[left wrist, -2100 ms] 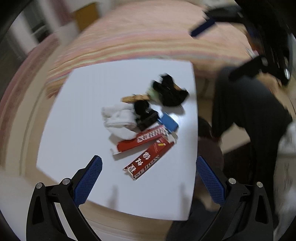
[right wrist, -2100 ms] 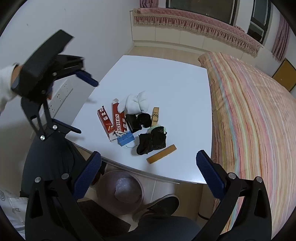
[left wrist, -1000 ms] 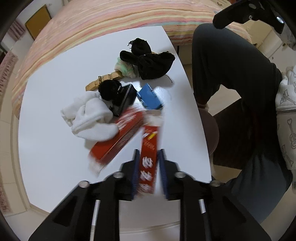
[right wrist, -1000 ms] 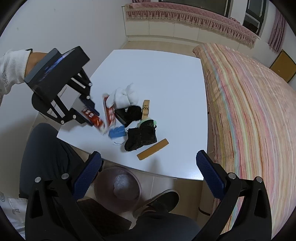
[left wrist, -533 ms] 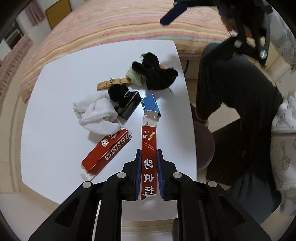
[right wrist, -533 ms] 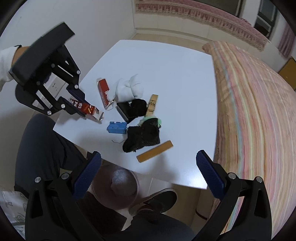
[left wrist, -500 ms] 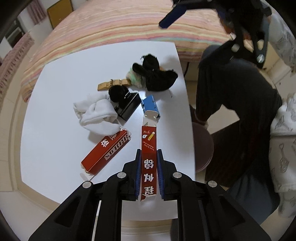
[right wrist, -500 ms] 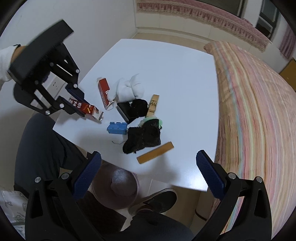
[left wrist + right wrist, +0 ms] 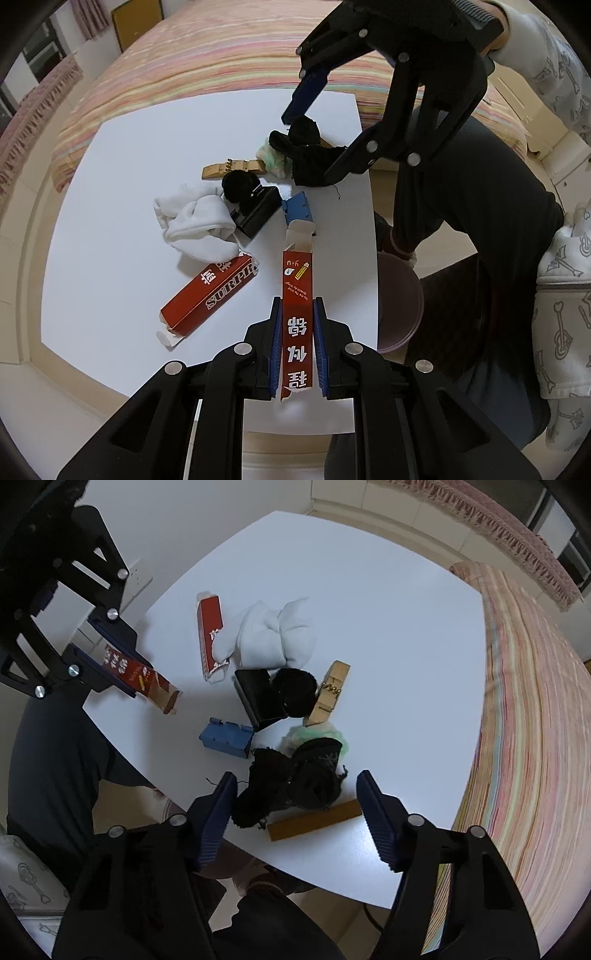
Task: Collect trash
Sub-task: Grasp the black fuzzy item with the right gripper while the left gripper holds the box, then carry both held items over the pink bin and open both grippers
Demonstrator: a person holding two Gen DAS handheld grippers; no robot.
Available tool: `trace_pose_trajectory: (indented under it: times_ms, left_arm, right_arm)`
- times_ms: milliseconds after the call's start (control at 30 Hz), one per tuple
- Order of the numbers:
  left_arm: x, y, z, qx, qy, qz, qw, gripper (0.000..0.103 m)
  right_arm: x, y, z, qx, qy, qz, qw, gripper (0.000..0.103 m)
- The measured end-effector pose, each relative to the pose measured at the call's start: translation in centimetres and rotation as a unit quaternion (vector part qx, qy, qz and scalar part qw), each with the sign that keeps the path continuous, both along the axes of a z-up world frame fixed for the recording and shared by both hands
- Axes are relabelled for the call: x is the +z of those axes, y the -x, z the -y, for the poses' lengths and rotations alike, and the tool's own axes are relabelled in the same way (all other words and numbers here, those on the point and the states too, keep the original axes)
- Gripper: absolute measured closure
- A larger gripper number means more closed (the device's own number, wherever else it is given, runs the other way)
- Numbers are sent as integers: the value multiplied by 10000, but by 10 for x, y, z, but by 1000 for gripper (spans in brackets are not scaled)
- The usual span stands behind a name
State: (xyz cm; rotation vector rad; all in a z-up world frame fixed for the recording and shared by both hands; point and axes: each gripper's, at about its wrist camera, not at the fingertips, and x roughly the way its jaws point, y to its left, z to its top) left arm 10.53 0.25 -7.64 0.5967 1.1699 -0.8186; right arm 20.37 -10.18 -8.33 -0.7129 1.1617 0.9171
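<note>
1. While the left gripper [image 9: 297, 356] stays clamped on the red carton [image 9: 297, 317], the carton's long axis runs straight out along the fingers, its open flap end away.
2. Off to its right, below the white table [image 9: 129, 166] edge, sits the pink bin [image 9: 400, 295]: likely a short swing across.
3. Jaws apart, the right gripper [image 9: 295, 818] straddles the black cloth [image 9: 291, 781].

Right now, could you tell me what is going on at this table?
A person is clearing trash off a white table with two handheld grippers. The left gripper is shut on a long red carton, open at its far end. The right gripper hangs open over a black sock near the table edge, not touching it. A second red carton lies on the table. A pink bin waits beside the table.
</note>
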Motion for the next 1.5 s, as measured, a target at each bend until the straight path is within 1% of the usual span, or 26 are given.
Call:
trace_pose_trajectory:
  times_ms: [67, 100, 300, 467, 667, 867, 1000, 1100, 1167, 1300, 1500]
  left_arm:
    - [-1, 1, 0, 6, -27, 16, 10000, 88]
    - [0, 2, 0, 20, -21, 27, 10000, 88]
    - [2, 5, 1, 85, -25, 109, 9999, 88]
    - [8, 8, 0, 246, -14, 216, 9995, 88]
    - [23, 13, -4, 584, 70, 355, 9976, 88]
    - [37, 27, -2, 946, 263, 446, 9942, 88]
    - [42, 43, 2, 1260, 418, 411, 9903, 88]
    - [47, 57, 7, 1379, 543, 457, 9879, 88]
    - [49, 65, 10, 1501, 615, 474, 9856, 88]
    - [51, 84, 20, 1577, 706, 575, 9833, 88]
    - [38, 109, 34, 1647, 852, 548, 9811, 88]
  right_arm:
    - [-2, 0, -2, 31, 10, -41, 10000, 45]
    - [-2, 0, -3, 43, 13, -36, 10000, 50]
    - [-1, 3, -1, 0, -47, 76, 10000, 56]
    - [10, 8, 5, -39, -181, 136, 9997, 58]
    - [35, 19, 18, -64, -426, 216, 9988, 58]
    - [67, 45, 32, 33, -731, 283, 9969, 58]
    - [81, 64, 42, 90, -927, 329, 9951, 58]
    - [89, 81, 50, 124, -1082, 336, 9935, 58]
    - [91, 89, 54, 127, -1141, 332, 9928, 58]
    - [89, 111, 61, 153, -1224, 292, 9919, 58]
    - [72, 140, 68, 200, -1221, 108, 9923, 58]
